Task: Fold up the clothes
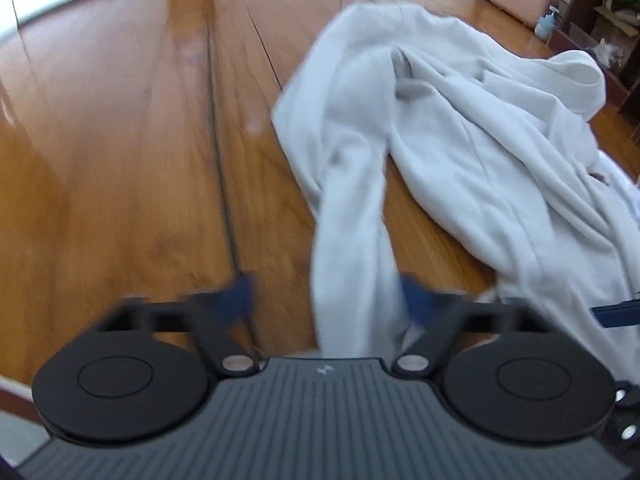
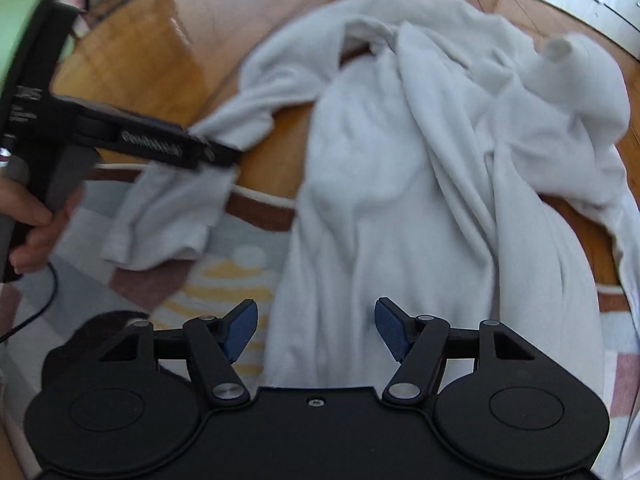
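Garments: one white hoodie (image 2: 400,168), crumpled.
Left gripper (image 2: 224,152): clamped on its sleeve (image 1: 352,240).
Right gripper (image 2: 316,328): jaws apart above hoodie.
Floor (image 1: 120,140): wood.

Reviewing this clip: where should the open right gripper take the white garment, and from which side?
Probably the hem fold directly ahead of the right gripper, approached from above: the white garment lies there in a raised ridge over the rug, giving both pads something to pinch.

No text is readable; the left tool (image 2: 224,152) bears only blurred lettering.
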### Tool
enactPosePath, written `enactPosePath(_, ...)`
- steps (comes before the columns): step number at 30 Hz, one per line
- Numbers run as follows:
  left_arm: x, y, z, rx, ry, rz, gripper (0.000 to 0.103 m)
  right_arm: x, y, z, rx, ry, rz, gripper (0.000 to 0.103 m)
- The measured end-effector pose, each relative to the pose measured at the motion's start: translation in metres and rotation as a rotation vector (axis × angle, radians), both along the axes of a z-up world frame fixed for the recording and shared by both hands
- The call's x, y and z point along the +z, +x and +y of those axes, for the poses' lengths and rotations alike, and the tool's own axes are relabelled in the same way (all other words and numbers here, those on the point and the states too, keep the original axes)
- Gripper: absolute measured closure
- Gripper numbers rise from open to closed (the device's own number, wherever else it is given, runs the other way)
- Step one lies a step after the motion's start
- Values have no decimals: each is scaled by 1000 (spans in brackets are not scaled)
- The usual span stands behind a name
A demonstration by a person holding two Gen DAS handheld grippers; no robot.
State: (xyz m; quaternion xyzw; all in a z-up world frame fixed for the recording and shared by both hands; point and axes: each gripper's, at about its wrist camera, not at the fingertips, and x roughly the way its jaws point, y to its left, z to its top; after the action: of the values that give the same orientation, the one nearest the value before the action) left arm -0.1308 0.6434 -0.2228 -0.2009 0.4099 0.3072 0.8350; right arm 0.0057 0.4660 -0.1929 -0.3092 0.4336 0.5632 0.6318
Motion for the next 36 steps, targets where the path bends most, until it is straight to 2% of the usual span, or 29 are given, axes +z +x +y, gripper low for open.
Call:
enactPosePath(2,13,-7,6,21,57,-5,94,0,3,0,-7,-3,-6,33)
enactPosePath(4,33,-24,18,93,167,-5,94,1,7,2,-12,-2,-10,33)
enactPosePath(5,47,-38,27,154,219,-11,94,3,8,1,-14,3,-12,33)
enactPosePath(8,91,-103,66,402,313,-109,94,10,12,-1,-20,22,-17,33)
enactPosePath(10,111,-159,90,598,329,-171,94,14,15,-4,-19,31,-14,33)
enactPosePath(12,111,-202,106,739,352,-162,94,16,17,-7,-13,35,-13,33)
enactPosePath(14,96,-237,121,840,311,-123,94,13,17,-9,4,31,-1,33)
enactPosePath(16,74,-259,134,895,209,-94,94,8,13,-9,31,23,-1,33)
enactPosePath(17,66,-267,138,913,172,-86,94,5,9,-8,55,25,-5,36)
enactPosePath(19,63,-268,138,910,161,-93,94,3,-3,-8,130,36,-53,79)
enactPosePath(20,62,-268,138,908,155,-97,94,2,-9,-6,168,37,-91,93)
enactPosePath(21,60,-268,138,906,150,-101,94,6,-12,-4,170,49,-127,94)
enactPosePath(22,61,-268,138,902,156,-107,94,18,-8,-2,150,92,-126,94)
enactPosePath(24,70,-265,129,891,223,-129,94,47,3,3,83,192,-111,94)
enactPosePath(26,78,-267,125,905,272,-154,94,88,25,3,-25,320,-30,94)
enactPosePath(27,80,-269,125,914,291,-164,94,108,35,-2,-64,383,51,93)
enactPosePath(30,79,-277,134,922,297,-125,94,128,30,-24,41,432,286,93)
enactPosePath(32,75,-278,141,894,284,-69,94,105,0,-30,144,317,299,93)
enactPosePath(34,71,-278,142,885,248,-14,87,76,-18,-32,163,221,286,93)
enactPosePath(35,72,-278,138,885,226,-4,76,64,-24,-33,159,188,270,93)
enactPosePath(36,77,-276,130,883,204,-30,60,61,-23,-34,154,179,261,93)
